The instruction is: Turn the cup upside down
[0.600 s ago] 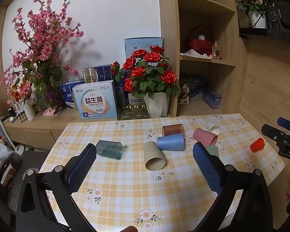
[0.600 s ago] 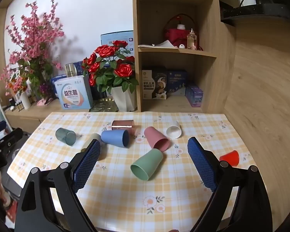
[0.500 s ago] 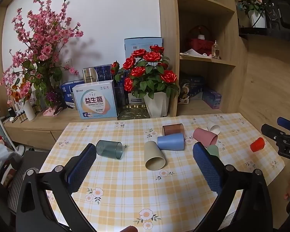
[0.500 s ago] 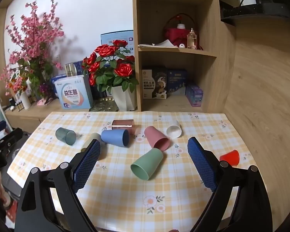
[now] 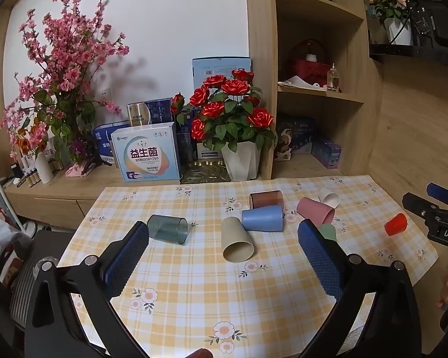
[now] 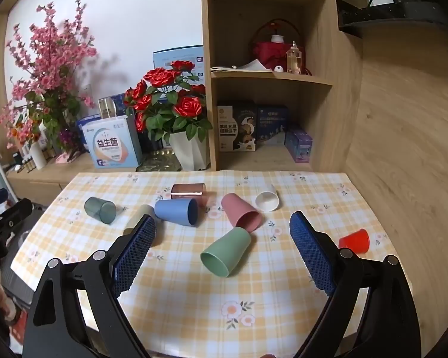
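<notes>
Green cup (image 6: 227, 252) on side, mid-table; red cup (image 6: 354, 240) near edge.

both wrist cameras are looking from the near edge of the table (image 5: 194, 283) toward the shelf unit (image 6: 268, 74), raised and angled down. the left one is sitting further left, and both are sharing the scattered cups (image 6: 176, 211).

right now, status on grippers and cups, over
Left gripper and right gripper open, empty, above table. Green plastic cup on its side between right fingers. Pink plastic cup touching its base.
</notes>
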Demonstrator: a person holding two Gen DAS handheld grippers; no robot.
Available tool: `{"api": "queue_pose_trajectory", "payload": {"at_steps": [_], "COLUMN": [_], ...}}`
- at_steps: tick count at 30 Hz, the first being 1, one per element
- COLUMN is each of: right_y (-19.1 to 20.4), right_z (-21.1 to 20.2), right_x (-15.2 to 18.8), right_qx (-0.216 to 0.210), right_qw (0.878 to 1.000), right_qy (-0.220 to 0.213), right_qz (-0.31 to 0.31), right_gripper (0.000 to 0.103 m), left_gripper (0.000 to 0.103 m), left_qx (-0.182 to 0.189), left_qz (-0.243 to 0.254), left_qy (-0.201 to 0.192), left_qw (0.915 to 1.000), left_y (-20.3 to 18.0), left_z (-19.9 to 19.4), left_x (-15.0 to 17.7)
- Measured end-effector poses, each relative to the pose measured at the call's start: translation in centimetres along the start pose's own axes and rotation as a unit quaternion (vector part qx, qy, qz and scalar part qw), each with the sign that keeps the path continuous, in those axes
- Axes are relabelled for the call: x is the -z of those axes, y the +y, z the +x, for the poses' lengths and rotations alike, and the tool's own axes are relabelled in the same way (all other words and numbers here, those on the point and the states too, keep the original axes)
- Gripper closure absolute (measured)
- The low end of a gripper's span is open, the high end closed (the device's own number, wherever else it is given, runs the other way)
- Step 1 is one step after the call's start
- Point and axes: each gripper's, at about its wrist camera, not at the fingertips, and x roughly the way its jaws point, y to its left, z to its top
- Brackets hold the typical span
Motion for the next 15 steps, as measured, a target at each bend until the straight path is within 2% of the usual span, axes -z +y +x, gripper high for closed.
{"api": "queue_pose_trajectory", "payload": {"at_steps": [15], "right_y": [-0.03], "right_z": [0.08], "right_x": [-0.18], "right_qx": [0.000], "right_qw": [1.000], "right_qy": [0.002], "right_qz": [0.002], "right_gripper": [0.015], "left_gripper": [0.006], "left_qx": [0.004], "left_qz": [0.000], "left_qy": [0.004], "left_qw": [1.0000], "left_y": [0.23], "left_z": [-0.03], "left_x": [-0.10]}}
